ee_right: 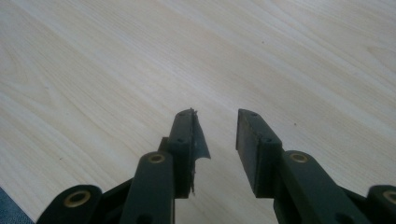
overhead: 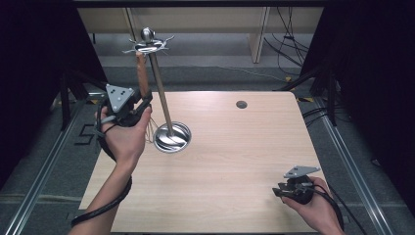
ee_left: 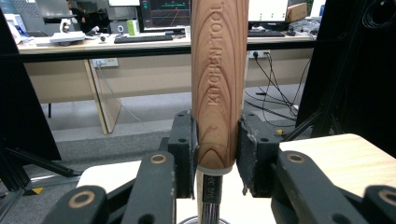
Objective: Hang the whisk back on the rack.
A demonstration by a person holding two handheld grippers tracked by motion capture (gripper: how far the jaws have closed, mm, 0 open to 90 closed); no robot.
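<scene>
The left tongs (overhead: 142,105) are clenching the lower end of a wooden handle (ee_left: 218,84) stamped KITCHEN TOOL, with both pads pressing its sides just above the metal ferrule. In the high view the utensil (overhead: 142,73) is standing nearly upright beside the pole of a steel rack (overhead: 161,88), its top end reaching up to the ring of hooks (overhead: 147,46) under the knob, while wire loops, perhaps a whisk head, are showing just below the hand near the round base (overhead: 172,137). The right tongs (overhead: 286,191) are resting released and empty, low over the bare desk (overhead: 235,161), well apart from the rack. Whether the handle's top is catching a hook is too small to tell. The risk, as I judge it, is that letting go before a hook is bearing the weight would be dropping the tool onto the base, and a sideways push could be tipping the slim rack, since nothing is steadying it.
</scene>
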